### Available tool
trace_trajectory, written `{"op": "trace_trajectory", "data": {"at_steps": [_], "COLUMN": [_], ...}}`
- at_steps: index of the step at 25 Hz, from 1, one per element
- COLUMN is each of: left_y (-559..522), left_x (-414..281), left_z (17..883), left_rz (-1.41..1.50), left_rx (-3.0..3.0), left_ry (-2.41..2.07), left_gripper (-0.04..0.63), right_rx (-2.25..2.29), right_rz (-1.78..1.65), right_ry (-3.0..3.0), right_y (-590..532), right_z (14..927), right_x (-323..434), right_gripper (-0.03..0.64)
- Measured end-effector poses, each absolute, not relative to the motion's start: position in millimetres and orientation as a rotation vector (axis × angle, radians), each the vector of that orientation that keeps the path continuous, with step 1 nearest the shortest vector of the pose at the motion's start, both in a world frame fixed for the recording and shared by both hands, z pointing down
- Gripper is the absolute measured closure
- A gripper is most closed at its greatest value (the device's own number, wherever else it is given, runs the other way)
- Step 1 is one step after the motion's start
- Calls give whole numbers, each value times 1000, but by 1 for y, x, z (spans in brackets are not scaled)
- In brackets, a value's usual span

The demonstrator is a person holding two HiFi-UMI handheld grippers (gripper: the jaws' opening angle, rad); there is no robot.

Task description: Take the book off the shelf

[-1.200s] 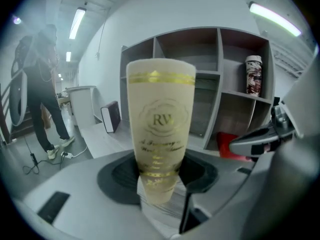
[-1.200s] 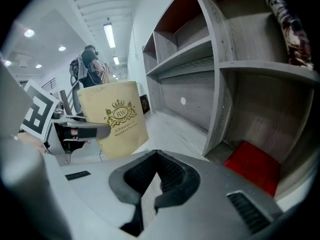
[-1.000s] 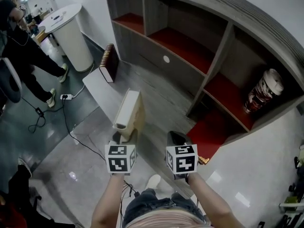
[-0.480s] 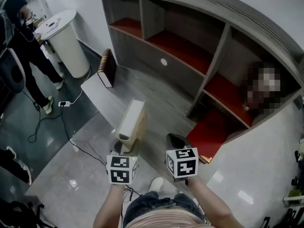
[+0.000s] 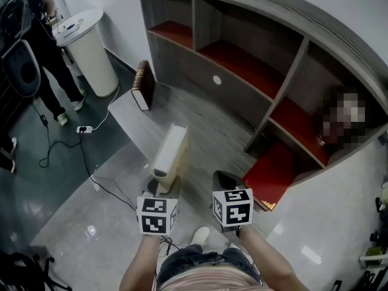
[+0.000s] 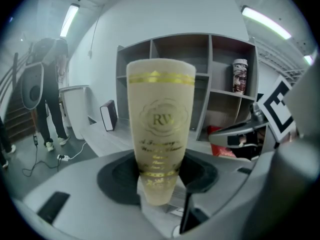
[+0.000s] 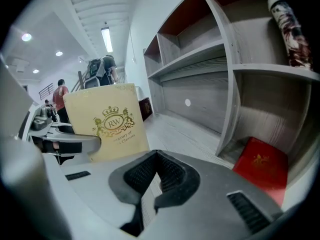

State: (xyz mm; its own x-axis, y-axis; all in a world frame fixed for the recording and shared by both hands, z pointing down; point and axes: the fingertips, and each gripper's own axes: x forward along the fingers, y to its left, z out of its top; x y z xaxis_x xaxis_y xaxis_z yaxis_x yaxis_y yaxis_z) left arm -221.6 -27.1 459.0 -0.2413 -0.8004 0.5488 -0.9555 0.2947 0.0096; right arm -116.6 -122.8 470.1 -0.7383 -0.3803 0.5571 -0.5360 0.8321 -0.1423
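Fingers of the left gripper (image 6: pixel 159 179) clamp the cream book (image 6: pixel 160 119) by its spine: it is off the shelf (image 5: pixel 285 83).
At three o'clock of it the right gripper (image 7: pixel 150 181) is pinched together on nothing; the shelf stands well apart at one o'clock, so removal looks done, perhaps only set-down left.

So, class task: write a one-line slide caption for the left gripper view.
Left gripper grips a cream book, gold-lettered spine toward the camera, grey shelf unit behind.
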Motion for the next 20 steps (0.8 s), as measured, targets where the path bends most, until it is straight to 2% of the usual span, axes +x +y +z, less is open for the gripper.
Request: {"op": "trace_trajectory", "data": {"at_steps": [20], "left_y": [-6], "left_x": [-238], "left_z": [448], "left_rz": [369], "left_rx": [1544], "left_ry": [-2113], "left_gripper": [383], "right_rx": [655], "right_rz": [356], "right_ry": [-2489], "right_y": [-106], "right_z": [471], "right_x": [-141], "right_gripper": [609]}}
